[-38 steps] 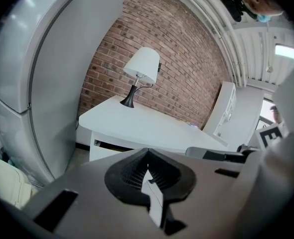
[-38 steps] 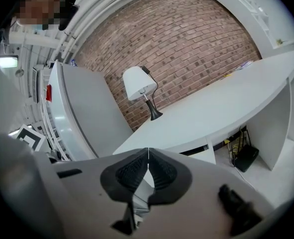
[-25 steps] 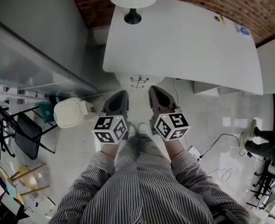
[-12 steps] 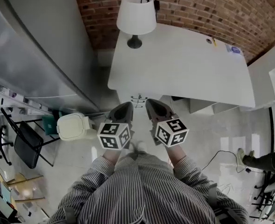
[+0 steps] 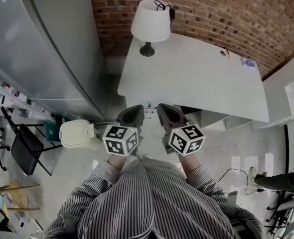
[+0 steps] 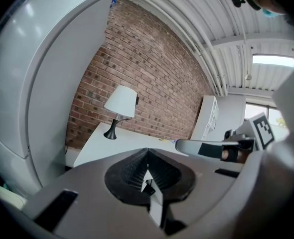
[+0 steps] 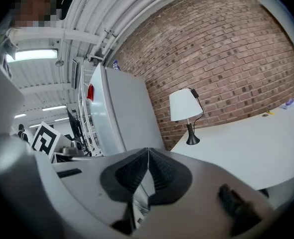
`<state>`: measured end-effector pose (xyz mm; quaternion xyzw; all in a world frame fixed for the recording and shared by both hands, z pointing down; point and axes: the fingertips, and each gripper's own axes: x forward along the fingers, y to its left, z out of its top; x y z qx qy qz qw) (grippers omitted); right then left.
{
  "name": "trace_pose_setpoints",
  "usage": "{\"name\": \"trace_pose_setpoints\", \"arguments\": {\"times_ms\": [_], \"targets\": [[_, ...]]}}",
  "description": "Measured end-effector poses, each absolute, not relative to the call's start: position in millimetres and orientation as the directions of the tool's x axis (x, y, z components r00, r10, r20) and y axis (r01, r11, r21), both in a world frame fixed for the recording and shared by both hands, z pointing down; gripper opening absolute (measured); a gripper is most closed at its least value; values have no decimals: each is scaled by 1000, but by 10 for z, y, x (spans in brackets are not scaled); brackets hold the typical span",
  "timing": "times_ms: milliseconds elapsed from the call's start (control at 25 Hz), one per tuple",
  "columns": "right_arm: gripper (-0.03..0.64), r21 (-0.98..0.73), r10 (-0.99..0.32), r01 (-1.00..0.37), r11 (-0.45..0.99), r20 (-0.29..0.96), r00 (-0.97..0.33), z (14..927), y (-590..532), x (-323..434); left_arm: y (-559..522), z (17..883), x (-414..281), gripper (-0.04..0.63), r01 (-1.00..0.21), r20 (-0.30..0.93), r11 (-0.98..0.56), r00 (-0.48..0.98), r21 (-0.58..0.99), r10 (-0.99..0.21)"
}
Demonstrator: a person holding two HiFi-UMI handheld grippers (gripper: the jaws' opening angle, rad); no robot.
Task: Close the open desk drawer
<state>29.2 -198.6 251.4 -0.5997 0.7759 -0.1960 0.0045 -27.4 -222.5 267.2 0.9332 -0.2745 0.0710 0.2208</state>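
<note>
The drawer (image 5: 218,118) appears as a pale box-shaped part jutting out from under the near edge of the white desk (image 5: 197,73), just right of the right gripper; how far it stands out is hard to judge from above. The right gripper (image 5: 163,108) hangs in front of the desk edge, short of the drawer and not touching it, its jaws clenched together on nothing (image 7: 148,153). Just beside it the left gripper (image 5: 135,109) is level with it, jaws likewise pressed together and empty (image 6: 147,156). Both are held out from striped sleeves (image 5: 152,203). A white-shaded lamp (image 5: 151,21) stands on the desk's far left corner against the brick wall (image 5: 226,14). A tall grey refrigerator (image 5: 52,49) stands left of the desk, with a cream lidded bin (image 5: 76,133) on the floor near it.
</note>
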Motion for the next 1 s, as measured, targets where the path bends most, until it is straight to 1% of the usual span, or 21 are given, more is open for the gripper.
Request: {"name": "trace_pose_setpoints", "arguments": {"times_ms": [120,320,480,600,1000], "targets": [[17,-317,-938,-923,220,192,-290,2367,-1970,287,-2255,2572,-298,12,-542,230,-757,840,366,-491],[17,-316,-945,-919,236,147,-293,2228,-1908,290,-2232,2482,-299,12,-526,192,-751,849,399,-492],[17,-288,-939,-924,253,156,-305,2308,-1859,271,-2190,2433,-271,12,-508,179,-772,860,382,-478],[17,-298,-937,-920,255,159,-311,2388,-1835,271,-2139,2429,-226,12,-489,175,-791,872,368,-458],[17,-269,-935,-927,263,165,-313,2413,-1792,281,-2015,2474,-133,11,-459,189,-815,888,354,-419]]}}
